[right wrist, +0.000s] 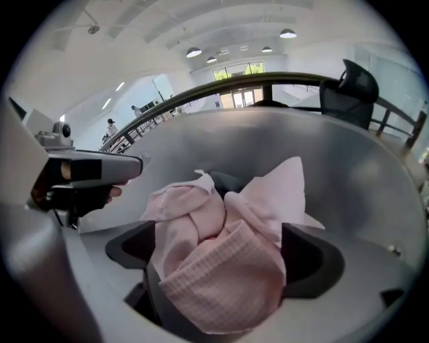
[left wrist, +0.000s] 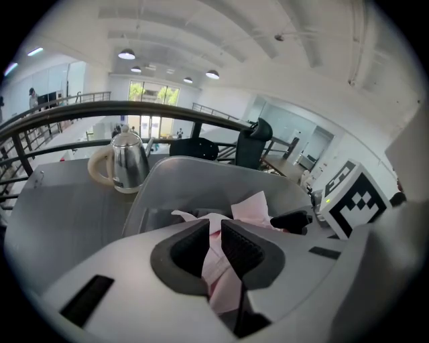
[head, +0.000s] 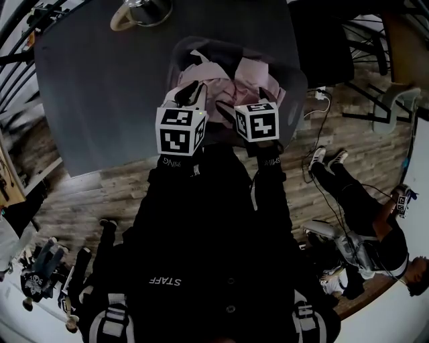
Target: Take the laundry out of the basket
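- Pink laundry (head: 231,84) is lying crumpled in a translucent grey basket (head: 295,107), which is standing at the near edge of the dark counter (head: 87,94).
- Far beyond the basket, a steel kettle (head: 144,10) with a pale handle is standing at the counter's far edge, well apart from it.
- To the right, on the wooden floor (head: 127,187), a person (head: 365,224) in dark clothes is sitting with legs stretched out, and a white cable (head: 320,107) is trailing near the counter's corner.
- In the right gripper view, the basket's tall far wall is rising behind the cloth and is screening off the counter past it.
- Only the left gripper view is showing a dark railing (left wrist: 134,110) and an office chair (left wrist: 258,137) beyond the kettle.
- From the head view, the marker cubes (head: 179,130) are covering most of both tools, so the jaws are showing clearly only in the gripper views.
- Left tongs (left wrist: 216,238) are standing pressed almost together, pinching a fold of the laundry between the ribbed pads.
- Right tongs (right wrist: 221,258) are standing spread wide, with a mound of the laundry bulging up between the jaws.
- Both arms in black sleeves (head: 175,184) are reaching forward side by side, and both tools are pointing down into the basket, the left one over the pile's left part and the right one over its right.
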Motion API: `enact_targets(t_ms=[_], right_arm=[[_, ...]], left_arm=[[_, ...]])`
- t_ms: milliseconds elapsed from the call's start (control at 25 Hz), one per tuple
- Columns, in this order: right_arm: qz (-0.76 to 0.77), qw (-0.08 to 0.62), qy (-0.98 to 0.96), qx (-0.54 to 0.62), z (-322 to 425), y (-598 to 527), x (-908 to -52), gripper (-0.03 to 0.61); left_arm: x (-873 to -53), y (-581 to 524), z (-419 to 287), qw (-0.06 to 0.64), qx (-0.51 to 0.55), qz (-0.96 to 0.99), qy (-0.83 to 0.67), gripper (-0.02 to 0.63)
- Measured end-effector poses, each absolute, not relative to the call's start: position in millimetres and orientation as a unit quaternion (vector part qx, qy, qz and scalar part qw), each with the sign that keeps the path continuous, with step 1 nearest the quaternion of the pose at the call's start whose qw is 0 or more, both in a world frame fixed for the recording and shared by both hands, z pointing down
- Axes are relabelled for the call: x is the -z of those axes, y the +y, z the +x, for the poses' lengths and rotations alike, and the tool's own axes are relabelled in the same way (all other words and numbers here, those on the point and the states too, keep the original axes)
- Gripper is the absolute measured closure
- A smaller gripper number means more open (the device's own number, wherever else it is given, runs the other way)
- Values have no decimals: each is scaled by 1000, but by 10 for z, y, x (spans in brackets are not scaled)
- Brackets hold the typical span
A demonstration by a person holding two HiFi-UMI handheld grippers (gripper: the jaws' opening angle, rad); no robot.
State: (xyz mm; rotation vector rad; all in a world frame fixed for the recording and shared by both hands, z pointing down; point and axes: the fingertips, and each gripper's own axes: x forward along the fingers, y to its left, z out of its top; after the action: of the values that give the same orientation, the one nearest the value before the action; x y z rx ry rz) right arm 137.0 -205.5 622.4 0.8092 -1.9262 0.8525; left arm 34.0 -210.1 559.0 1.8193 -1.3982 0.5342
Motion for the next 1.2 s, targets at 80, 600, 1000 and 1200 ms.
enact_targets(t_ms=[80, 600, 1000, 1200], right_arm=[[310, 444, -765, -349, 1345, -2037, -6347, 6], [287, 475, -748, -366, 1170, -2046, -6787, 2], [280, 491, -744, -357, 1197, -2030, -6917, 24], [257, 485, -763, -340, 1092, -1955, -6891, 276]], left_arm=[[-5623, -2114, 339, 386, -212, 713, -545, 561], [-5760, -2148, 337, 397, -223, 704, -545, 520], [-5684, -2118, 300, 391, -214, 695, -564, 578], [-5603, -2081, 250, 386, -205, 695, -571, 578]])
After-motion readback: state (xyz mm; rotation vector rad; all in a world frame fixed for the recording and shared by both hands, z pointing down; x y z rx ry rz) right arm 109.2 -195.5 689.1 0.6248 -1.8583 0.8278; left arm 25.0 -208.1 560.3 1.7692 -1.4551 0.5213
